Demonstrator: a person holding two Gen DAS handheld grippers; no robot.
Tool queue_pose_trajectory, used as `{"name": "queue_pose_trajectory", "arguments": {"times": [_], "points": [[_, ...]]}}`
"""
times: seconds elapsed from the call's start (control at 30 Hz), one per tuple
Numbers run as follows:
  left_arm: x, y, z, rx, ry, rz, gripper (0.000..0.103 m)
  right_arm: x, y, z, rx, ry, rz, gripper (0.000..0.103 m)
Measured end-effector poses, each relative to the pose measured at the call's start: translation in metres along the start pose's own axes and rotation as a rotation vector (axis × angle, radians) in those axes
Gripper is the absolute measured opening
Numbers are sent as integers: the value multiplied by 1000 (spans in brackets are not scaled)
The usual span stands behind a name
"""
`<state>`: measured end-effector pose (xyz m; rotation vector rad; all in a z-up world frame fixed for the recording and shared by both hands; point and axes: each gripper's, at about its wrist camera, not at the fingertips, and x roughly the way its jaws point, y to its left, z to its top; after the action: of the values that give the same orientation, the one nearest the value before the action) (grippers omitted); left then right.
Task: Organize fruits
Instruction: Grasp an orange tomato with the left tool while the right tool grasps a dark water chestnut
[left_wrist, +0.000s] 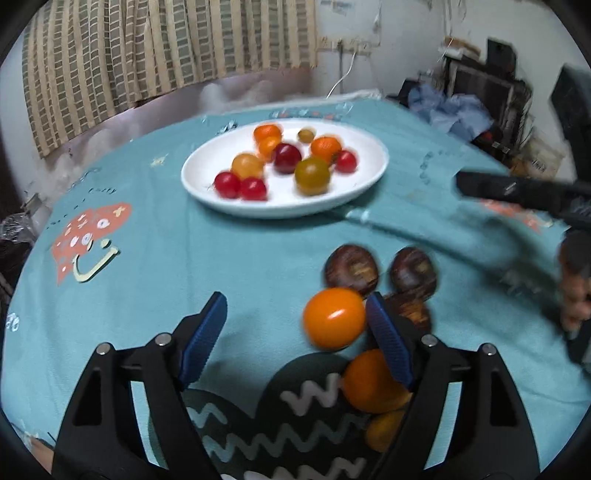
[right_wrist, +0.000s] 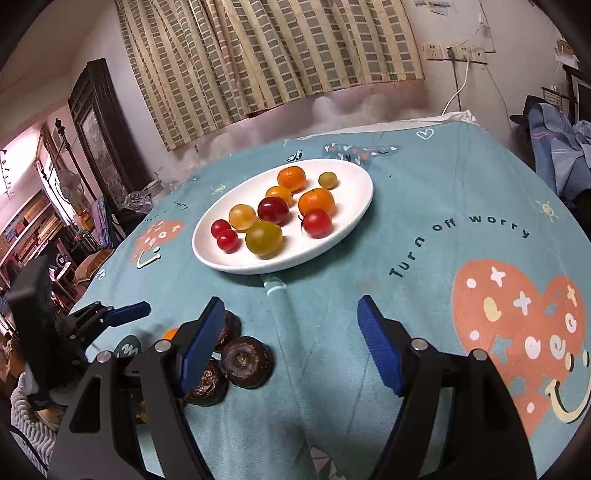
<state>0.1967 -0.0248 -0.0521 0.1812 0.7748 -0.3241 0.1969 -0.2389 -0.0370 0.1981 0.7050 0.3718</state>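
Fruits fill the white plate (right_wrist: 354, 221) mid-surface; your left hand-held gripper (left_wrist: 295, 325) and right hand-held gripper (right_wrist: 290, 332) both gape, fingers apart.

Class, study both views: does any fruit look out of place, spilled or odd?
Yes. Most fruit sits on the plate, but three dark chestnuts and a few orange tomatoes lie loose on the cloth near the open left gripper. Nothing looks damaged or spilled.
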Motion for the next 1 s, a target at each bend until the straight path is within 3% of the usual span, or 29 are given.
{"name": "queue_pose_trajectory", "arguments": {"times": [0.07,0.13,0.2,0.3,0.47,0.53,0.63,0.77,0.87,0.93,1.0], "points": [[-1,8,1,-19,-4,6,87,-2,0,1,-2,-7,0,75],[-11,25,3,-52,-38,101,87,-3,0,1,-2,-15,0,75],[-17,44,2,-121,-48,150,86,-4,1,1,-1,-15,4,75],[-24,58,-5,-188,-50,126,84,-3,2,2,-6,-10,10,75],[-11,35,-9,-76,-19,143,84,-2,6,1,-22,-3,15,75],[-1,31,-10,-52,13,148,77,-1,6,1,-21,0,17,75],[9,38,-6,-84,43,104,68,0,8,1,-30,3,18,75],[19,49,3,-128,44,99,67,5,12,-1,-47,21,17,75],[25,47,7,-126,53,74,55,7,14,-2,-56,31,19,75],[28,45,9,-119,56,43,40,8,16,-3,-67,42,23,75],[29,43,10,-113,57,40,40,10,21,-6,-98,62,16,74]]}}
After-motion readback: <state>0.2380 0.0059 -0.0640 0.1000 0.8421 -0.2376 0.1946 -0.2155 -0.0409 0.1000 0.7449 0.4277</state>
